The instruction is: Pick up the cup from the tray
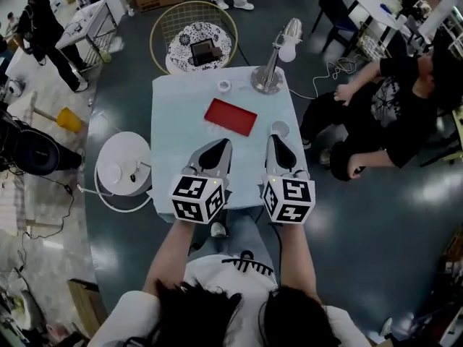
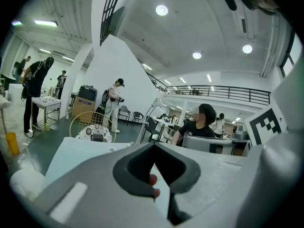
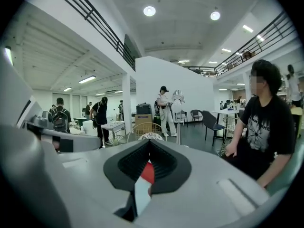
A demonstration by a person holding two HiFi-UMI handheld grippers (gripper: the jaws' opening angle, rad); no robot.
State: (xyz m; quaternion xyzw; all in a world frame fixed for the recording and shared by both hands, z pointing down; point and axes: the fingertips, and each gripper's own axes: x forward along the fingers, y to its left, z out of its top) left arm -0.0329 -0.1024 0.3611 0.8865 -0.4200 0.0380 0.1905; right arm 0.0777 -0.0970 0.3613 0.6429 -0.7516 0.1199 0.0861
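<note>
The left gripper [image 1: 221, 144] and the right gripper [image 1: 277, 137] are held side by side over the near edge of the table [image 1: 177, 121], both pointing toward its far edge. In the left gripper view the left gripper's [image 2: 153, 146] jaws meet at the tips with nothing between them. In the right gripper view the right gripper's [image 3: 148, 141] jaws are likewise closed and empty. The red tray [image 1: 230, 116] lies flat near the middle of the table, ahead of the two grippers and a little skewed to the edges. A pale round cup [image 1: 280, 129] stands on the cloth off the tray, near the table's right edge and just beyond the right gripper's tips. A small white ring [image 1: 224, 85] lies near the far edge, and a lamp [image 1: 269, 74] stands toward the far right corner. A person [image 1: 391, 114] sits beside the table's right edge.
</note>
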